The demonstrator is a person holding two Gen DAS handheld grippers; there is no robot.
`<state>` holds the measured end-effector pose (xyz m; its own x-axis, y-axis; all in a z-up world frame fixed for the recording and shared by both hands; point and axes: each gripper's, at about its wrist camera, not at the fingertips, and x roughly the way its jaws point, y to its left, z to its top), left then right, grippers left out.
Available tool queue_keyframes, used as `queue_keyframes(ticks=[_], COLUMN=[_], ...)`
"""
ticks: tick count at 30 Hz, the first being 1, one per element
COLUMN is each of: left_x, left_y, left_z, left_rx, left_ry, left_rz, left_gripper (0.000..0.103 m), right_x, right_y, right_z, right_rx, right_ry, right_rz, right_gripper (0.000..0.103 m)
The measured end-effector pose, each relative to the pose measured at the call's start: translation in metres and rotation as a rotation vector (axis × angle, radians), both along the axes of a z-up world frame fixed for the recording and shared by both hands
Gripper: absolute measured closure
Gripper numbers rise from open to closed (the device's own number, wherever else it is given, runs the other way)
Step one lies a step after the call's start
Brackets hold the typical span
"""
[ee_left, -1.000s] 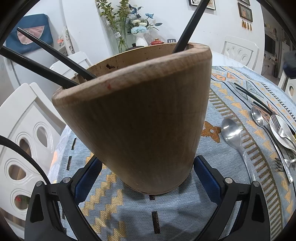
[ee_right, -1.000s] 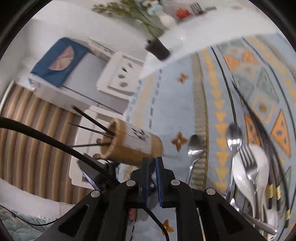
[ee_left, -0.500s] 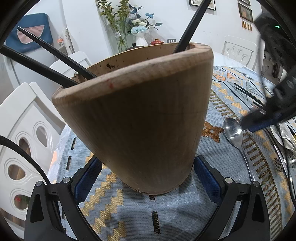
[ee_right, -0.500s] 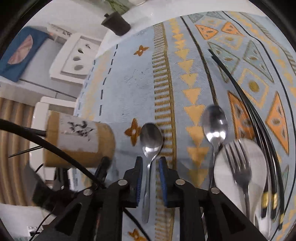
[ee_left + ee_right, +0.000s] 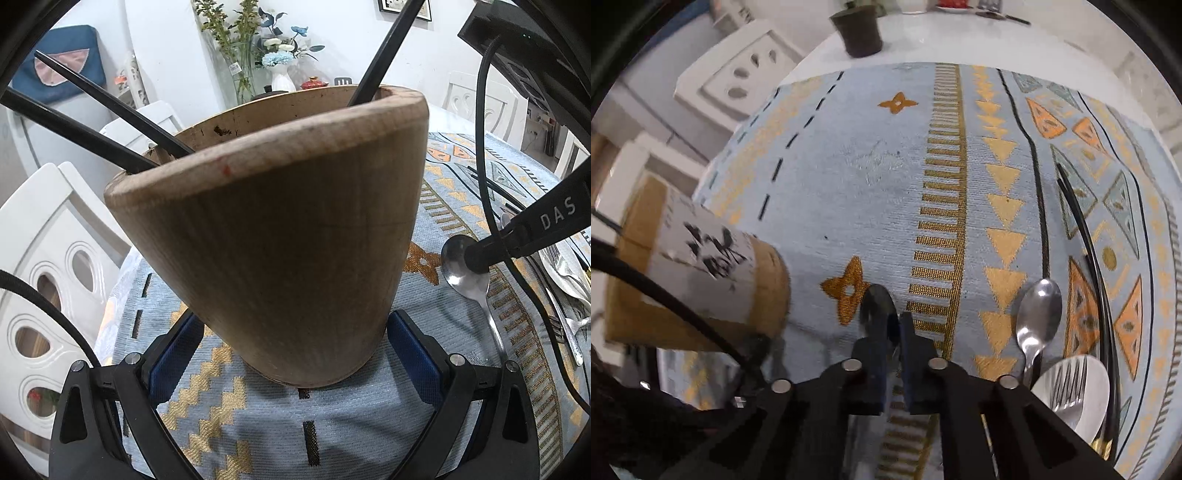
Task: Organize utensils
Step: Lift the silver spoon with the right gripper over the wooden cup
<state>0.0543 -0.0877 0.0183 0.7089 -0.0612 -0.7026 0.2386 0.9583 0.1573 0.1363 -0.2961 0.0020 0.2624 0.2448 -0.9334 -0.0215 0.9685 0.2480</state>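
Dining room behind: white chairs [image 5: 55, 266], a vase of flowers [image 5: 280, 74], framed pictures on the far wall. Our table wears a blue patterned cloth [image 5: 266, 428].

Left wrist view: our left gripper [image 5: 293, 354] straddles the foot of the wooden holder [image 5: 280, 236], one blue pad on each side. The pads look to touch the wood or sit just off it; we cannot tell if it is really clamped. Three black chopsticks [image 5: 110, 107] already stand in the holder. To its right a steel spoon [image 5: 469, 284] lies on the cloth, and a black finger of our right gripper [image 5: 480, 258] has its tip at the spoon's bowl. Farther right lie more cutlery.

Right wrist view: the right gripper [image 5: 894, 332] points steeply down at the cloth. Its jaws have just been closing and now stand almost together. The spoon's bowl [image 5: 877, 306] shows just ahead of the tips and the neck runs back between the pads, so we read it as pinched on the spoon. The holder [image 5: 698, 280] is at the left, a second spoon [image 5: 1038, 314] at the right, then a fork on a white ladle [image 5: 1075, 387] and loose chopsticks [image 5: 1086, 236] at the far right.

Risks, as we judge them:
- Pinch sits close to the bowl, so the long handle may swing or pivot on lift.
- Thin, slick steel could slip from the pads.
- A swinging handle may clip the holder rim or standing chopsticks.
- If the left hold is loose, the holder may tip.
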Motion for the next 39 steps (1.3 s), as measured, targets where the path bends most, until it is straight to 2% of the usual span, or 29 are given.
queue_keyframes(ticks=[4, 8, 13, 16, 18, 21, 23, 25, 28, 33, 39], left_x=[0.000, 0.000, 0.000, 0.000, 0.000, 0.000, 0.000, 0.000, 0.000, 0.000, 0.000], left_y=[0.001, 0.001, 0.000, 0.001, 0.001, 0.001, 0.001, 0.001, 0.000, 0.001, 0.001], left_z=[0.001, 0.001, 0.001, 0.001, 0.001, 0.001, 0.001, 0.001, 0.001, 0.001, 0.001], left_rx=[-0.001, -0.001, -0.001, -0.001, -0.001, -0.001, -0.001, -0.001, -0.002, -0.002, -0.002], left_ry=[0.001, 0.001, 0.001, 0.001, 0.001, 0.001, 0.001, 0.001, 0.001, 0.001, 0.001], left_rz=[0.000, 0.000, 0.000, 0.000, 0.000, 0.000, 0.000, 0.000, 0.000, 0.000, 0.000], left_gripper=[0.003, 0.003, 0.003, 0.003, 0.003, 0.003, 0.003, 0.003, 0.003, 0.003, 0.003], right_x=[-0.002, -0.005, 0.000, 0.001, -0.002, -0.022, -0.039, -0.052, -0.065, -0.064, -0.051], right_y=[0.004, 0.023, 0.032, 0.030, 0.028, 0.013, -0.008, -0.024, -0.042, -0.060, -0.052], right_z=[0.002, 0.002, -0.018, -0.020, -0.017, 0.003, 0.027, 0.049, 0.079, 0.141, 0.221], right_rx=[0.041, 0.015, 0.012, 0.038, 0.045, 0.152, 0.222, 0.247, 0.254, 0.262, 0.284], right_ry=[0.040, 0.050, 0.102, 0.098, 0.075, -0.017, -0.111, -0.173, -0.250, -0.406, -0.644], right_rz=[0.014, 0.059, 0.066, 0.067, 0.066, 0.036, 0.000, -0.028, -0.068, -0.160, -0.214], right_gripper=[0.100, 0.100, 0.097, 0.095, 0.100, 0.100, 0.100, 0.100, 0.099, 0.099, 0.099])
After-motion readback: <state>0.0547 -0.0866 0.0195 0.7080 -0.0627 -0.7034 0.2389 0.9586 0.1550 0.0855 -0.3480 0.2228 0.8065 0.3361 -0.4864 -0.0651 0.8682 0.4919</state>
